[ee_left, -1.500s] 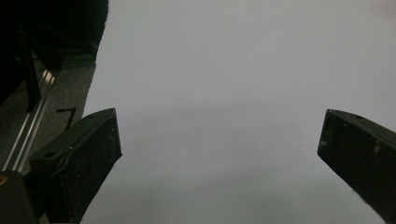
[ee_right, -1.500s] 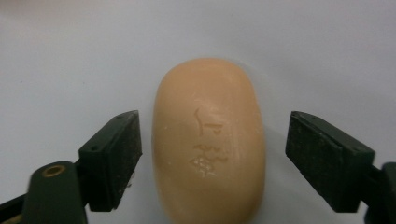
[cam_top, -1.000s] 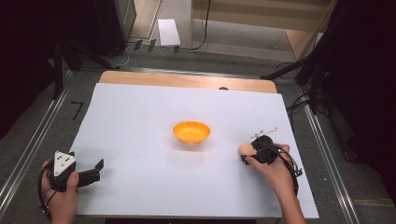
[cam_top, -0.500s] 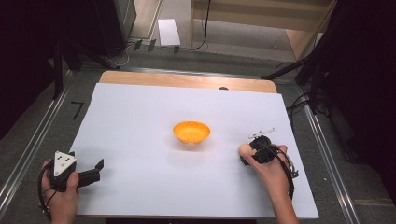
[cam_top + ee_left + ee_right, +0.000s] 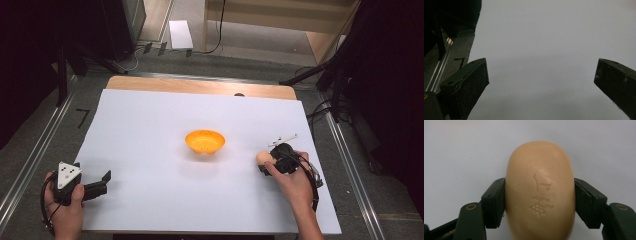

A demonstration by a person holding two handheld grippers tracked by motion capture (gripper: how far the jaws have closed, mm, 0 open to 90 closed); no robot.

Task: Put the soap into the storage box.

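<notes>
While your right gripper (image 5: 540, 195) clamps the tan oval bar of soap (image 5: 540, 192) from both sides, its pads press flat against the bar's flanks and the stamped mark on the soap faces the gripper's own camera. From above, the soap (image 5: 263, 158) sits low over the white table sheet (image 5: 150, 130) at the right side, near your right hand (image 5: 295, 182); whether it rests on the sheet or hangs just clear of it is hard to tell from that height. An orange bowl (image 5: 204, 141) stands upright at the middle of the sheet, well apart from the soap and to its left. Your left gripper (image 5: 95, 186) lies at the near left corner of the sheet in your left hand (image 5: 65, 210), its jaws spread wide with nothing between them but bare sheet.
</notes>
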